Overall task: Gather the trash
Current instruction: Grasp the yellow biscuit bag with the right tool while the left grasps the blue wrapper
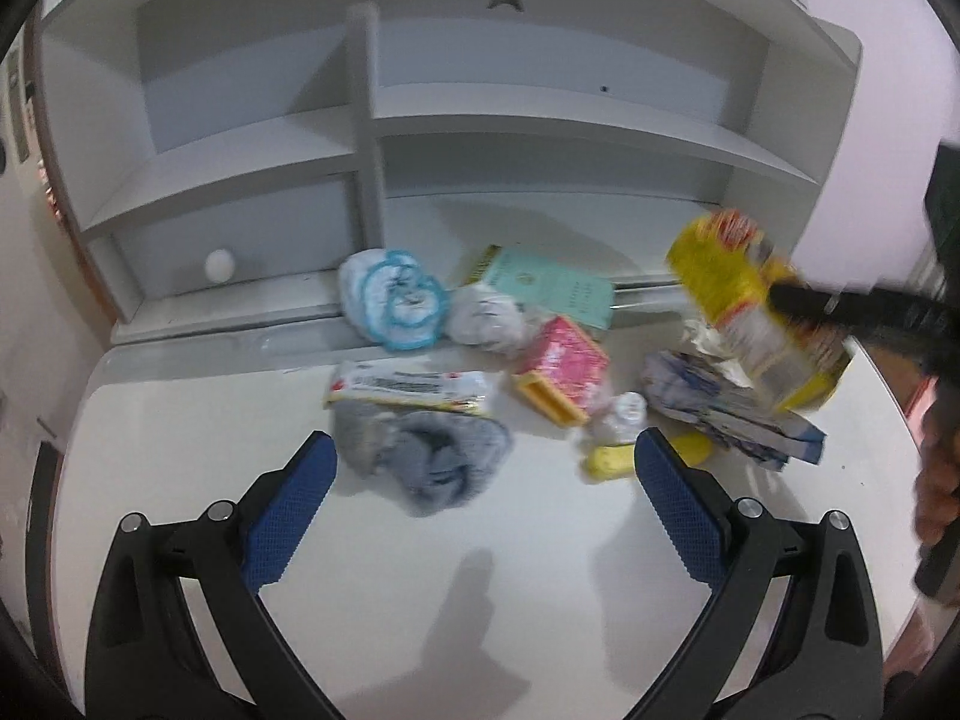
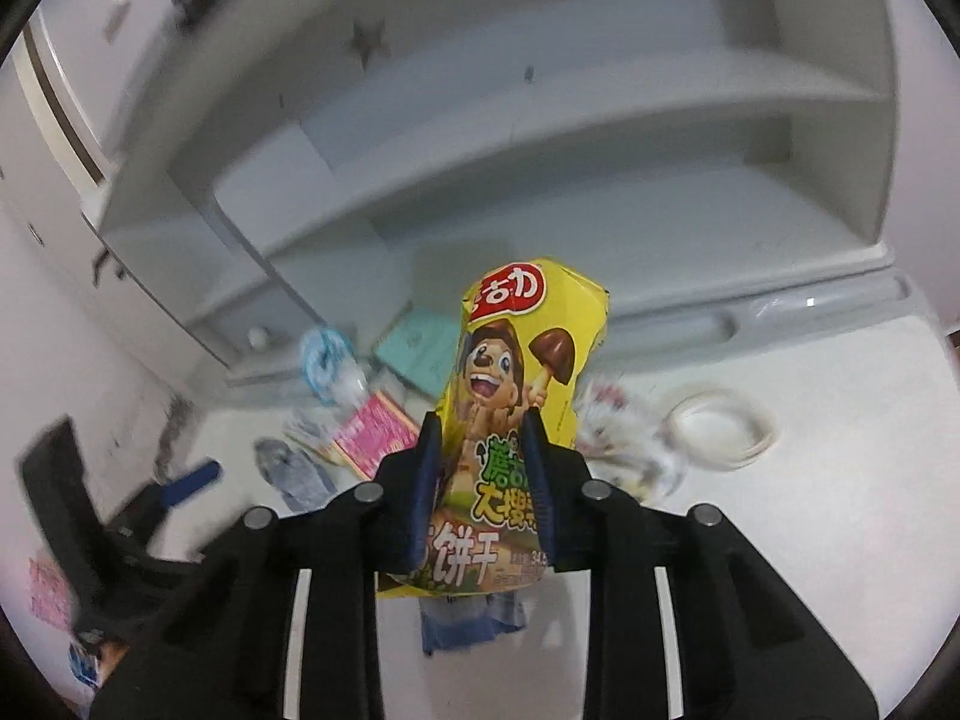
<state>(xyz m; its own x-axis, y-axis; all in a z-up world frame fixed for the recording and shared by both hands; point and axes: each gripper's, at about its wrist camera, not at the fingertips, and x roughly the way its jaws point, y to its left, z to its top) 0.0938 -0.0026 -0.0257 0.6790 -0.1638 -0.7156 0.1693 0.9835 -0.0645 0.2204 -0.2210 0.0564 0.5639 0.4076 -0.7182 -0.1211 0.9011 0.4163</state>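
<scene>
My right gripper (image 2: pixel 483 420) is shut on a yellow biscuit box (image 2: pixel 516 372) and holds it above the white desk (image 2: pixel 840 528). In the left wrist view the box (image 1: pixel 750 312) hangs at the right in the right gripper (image 1: pixel 804 300). My left gripper (image 1: pixel 480 450) is open and empty, just short of a grey cloth (image 1: pixel 432 456). Behind the cloth lie a white wrapper (image 1: pixel 408 387), a pink and yellow packet (image 1: pixel 564 369), a crumpled white paper (image 1: pixel 486 318), a blue-trimmed cloth (image 1: pixel 390 297), a teal booklet (image 1: pixel 552 288), a crumpled printed wrapper (image 1: pixel 720 414) and a yellow item (image 1: pixel 612 459).
A white shelf unit (image 1: pixel 372 138) stands at the back of the desk, with a white ball (image 1: pixel 218 266) in its lower left cubby. A coil of white cord (image 2: pixel 720 429) lies on the desk at the right. The desk front edge is near me.
</scene>
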